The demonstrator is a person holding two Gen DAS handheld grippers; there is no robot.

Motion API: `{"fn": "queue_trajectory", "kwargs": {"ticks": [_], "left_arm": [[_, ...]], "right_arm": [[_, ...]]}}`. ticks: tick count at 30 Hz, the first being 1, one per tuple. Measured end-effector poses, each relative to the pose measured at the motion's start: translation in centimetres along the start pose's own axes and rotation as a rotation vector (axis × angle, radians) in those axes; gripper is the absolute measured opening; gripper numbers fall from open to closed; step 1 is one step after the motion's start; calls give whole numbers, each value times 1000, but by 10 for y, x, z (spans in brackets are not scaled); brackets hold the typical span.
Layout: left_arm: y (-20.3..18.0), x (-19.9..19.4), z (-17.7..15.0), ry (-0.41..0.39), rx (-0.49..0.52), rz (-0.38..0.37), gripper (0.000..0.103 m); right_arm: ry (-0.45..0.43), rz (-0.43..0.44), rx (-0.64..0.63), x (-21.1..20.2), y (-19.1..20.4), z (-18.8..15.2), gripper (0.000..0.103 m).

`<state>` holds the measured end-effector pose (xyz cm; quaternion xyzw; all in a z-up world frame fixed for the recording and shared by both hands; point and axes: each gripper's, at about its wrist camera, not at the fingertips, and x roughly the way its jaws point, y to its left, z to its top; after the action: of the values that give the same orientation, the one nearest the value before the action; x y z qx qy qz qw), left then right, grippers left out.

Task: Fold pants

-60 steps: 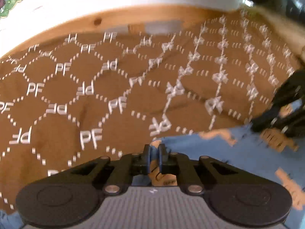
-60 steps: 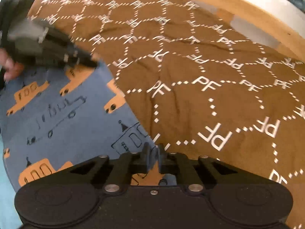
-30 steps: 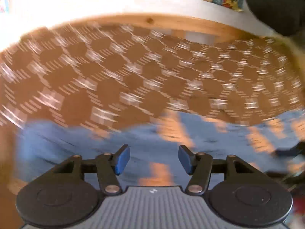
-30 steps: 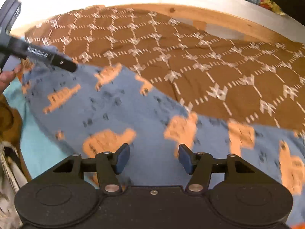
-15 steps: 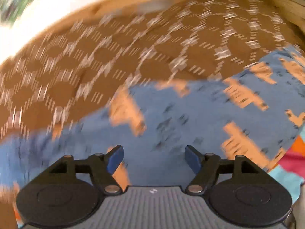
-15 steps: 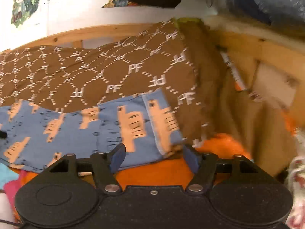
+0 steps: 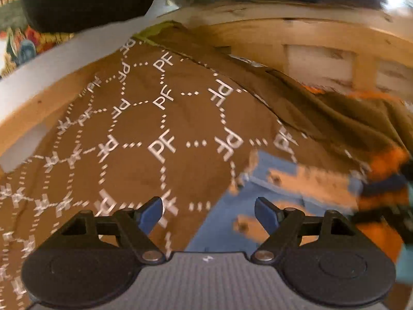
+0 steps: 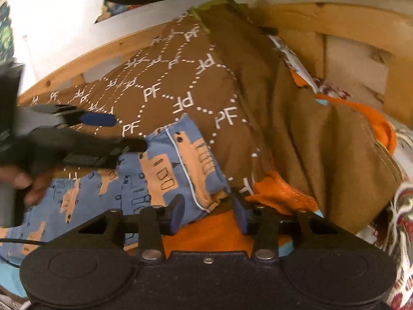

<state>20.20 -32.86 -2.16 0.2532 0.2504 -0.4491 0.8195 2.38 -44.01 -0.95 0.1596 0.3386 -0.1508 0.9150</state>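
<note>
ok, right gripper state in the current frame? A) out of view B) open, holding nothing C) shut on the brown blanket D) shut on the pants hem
B: in the right wrist view the right gripper has its fingers spread apart, with the hem corner of the blue pants lying just beyond them, not pinched.
</note>
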Motion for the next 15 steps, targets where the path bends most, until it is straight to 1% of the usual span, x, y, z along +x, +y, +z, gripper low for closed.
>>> {"fn": "queue_trajectory", "kwargs": {"ticks": [3,4,6,7,9,12,15], "left_arm": [[7,26,3,33,-47,-28,83],[6,35,2,52,-49,-27,85],[3,49,-1,52,-25,-5,90],[1,51,-4,45,-9,7,92],[2,47,-8,36,-11,9,92],[11,36,-10,35,-75,-13,89],[21,21,-10,23,-162,-63,89]], "right_arm": [[-4,-3,37,2,-3,0,42],[-5,-7,43,3,-3,0,42],[-11,-17,62,6,-3,1,42],[-15,-22,76,7,-3,1,41],[-24,-30,120,8,-5,1,38],[-25,-22,168,7,-6,1,37],[-29,-12,197,8,-6,-2,37]]}}
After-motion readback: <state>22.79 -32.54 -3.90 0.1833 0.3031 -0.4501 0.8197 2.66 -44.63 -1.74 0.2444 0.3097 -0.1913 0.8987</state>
